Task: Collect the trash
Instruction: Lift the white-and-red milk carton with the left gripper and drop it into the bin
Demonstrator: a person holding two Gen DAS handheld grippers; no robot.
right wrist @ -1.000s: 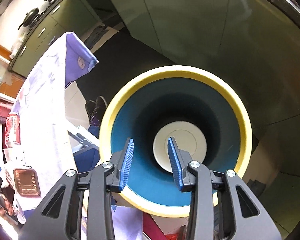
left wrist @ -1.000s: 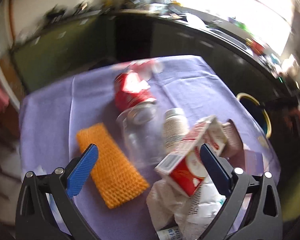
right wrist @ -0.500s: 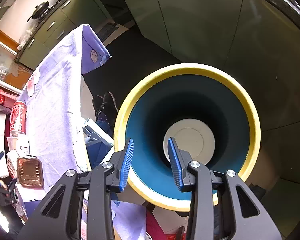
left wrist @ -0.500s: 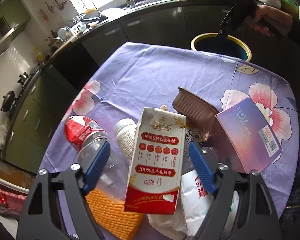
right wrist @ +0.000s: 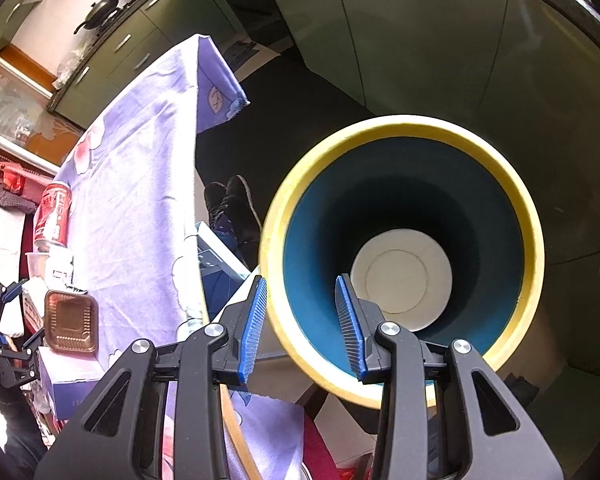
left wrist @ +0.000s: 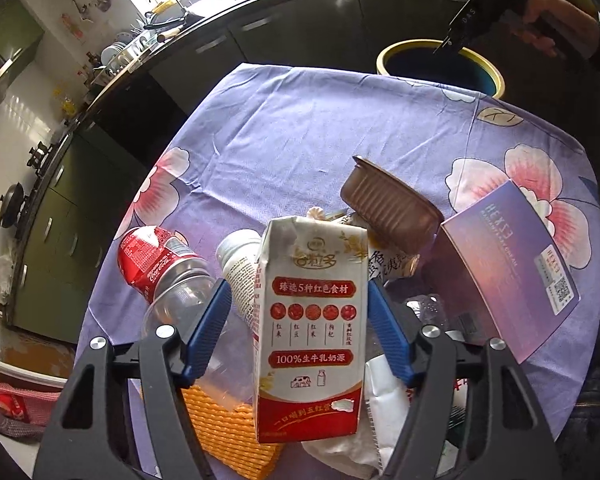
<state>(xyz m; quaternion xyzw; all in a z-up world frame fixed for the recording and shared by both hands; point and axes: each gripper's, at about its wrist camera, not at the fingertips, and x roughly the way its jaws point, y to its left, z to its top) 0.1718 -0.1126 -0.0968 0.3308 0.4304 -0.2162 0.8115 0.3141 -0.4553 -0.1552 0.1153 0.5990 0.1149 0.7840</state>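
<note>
- Lower left of your left wrist view: a clear ribbed plastic bottle (left wrist: 168, 280) with a red Coca-Cola label lies on the purple flowered cloth (left wrist: 300, 128).
- Centre: your left gripper (left wrist: 300, 328) stands spread around the upright paper milk carton (left wrist: 310, 328), printed "100%"; contact is unclear.
- Right: a ridged brown tray (left wrist: 392, 208) and a glossy purple box (left wrist: 512, 268).
- Your right gripper (right wrist: 302, 324) hangs parted and empty over the yellow-rimmed blue bin (right wrist: 400, 260).

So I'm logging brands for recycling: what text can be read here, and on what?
"100%生牛乳奶源": milk carton
"臻选5种红色食材": same carton
"HEXZE", mirrored: purple box
Cola bottle label: script too small to read
White bottle print: unreadable
</note>
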